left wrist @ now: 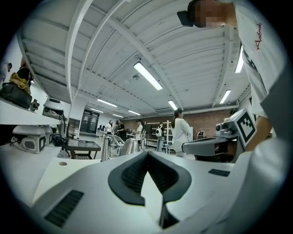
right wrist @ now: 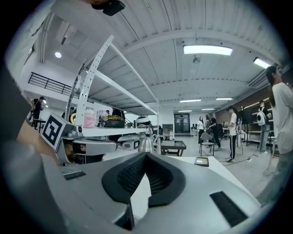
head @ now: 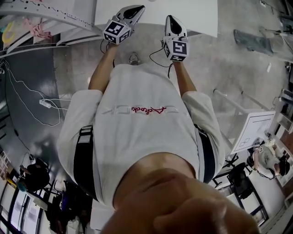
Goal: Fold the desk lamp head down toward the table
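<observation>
The desk lamp cannot be made out in any view. The grey-and-white left gripper (head: 136,10) and the matching right gripper (head: 170,19) are both closed on nothing, jaws pressed together. They sit side by side, slightly apart, above the near edge of the white rectangular table (head: 201,18), just beyond the person's white T-shirt (head: 137,137).

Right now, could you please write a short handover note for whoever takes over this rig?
Left tongs: shut, empty, held level in front of the person.
Right tongs: shut, empty, beside the left.
White table: just ahead, at the tips of both tongs.
Desk lamp: in no view; locate it first.
Done: nothing that shows.
Left: find the lamp, take its head and fold it down toward the table.
</observation>
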### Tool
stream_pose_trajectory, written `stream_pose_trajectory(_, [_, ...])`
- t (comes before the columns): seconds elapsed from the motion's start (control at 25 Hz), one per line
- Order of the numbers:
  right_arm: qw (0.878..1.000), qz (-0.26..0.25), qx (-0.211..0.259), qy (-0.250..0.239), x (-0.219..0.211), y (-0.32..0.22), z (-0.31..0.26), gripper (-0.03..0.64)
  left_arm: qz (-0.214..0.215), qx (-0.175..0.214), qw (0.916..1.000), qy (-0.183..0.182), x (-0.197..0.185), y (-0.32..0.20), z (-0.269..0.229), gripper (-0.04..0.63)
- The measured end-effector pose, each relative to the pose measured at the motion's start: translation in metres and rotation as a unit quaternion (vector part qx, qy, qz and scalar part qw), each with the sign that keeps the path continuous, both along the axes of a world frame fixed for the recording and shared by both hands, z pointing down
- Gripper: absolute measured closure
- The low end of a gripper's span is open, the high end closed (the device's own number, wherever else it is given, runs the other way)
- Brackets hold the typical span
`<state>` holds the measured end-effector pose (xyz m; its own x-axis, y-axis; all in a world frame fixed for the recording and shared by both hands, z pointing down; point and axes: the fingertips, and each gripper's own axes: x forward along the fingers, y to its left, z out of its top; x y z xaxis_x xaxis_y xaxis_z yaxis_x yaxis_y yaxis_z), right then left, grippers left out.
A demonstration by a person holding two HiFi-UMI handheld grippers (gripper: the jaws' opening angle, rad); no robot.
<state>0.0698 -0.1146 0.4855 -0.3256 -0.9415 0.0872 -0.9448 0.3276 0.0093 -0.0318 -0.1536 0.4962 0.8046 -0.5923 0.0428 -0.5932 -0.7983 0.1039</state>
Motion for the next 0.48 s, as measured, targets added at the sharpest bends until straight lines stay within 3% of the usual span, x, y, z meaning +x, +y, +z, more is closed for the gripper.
stream_pose_trajectory(0.48, [0.999, -0.040, 0.001, 0.008, 0.001, 0.076, 0.000, 0.603, -0.023, -0.003, 0.9997, -0.002, 0.020, 0.087, 0.003, 0.568])
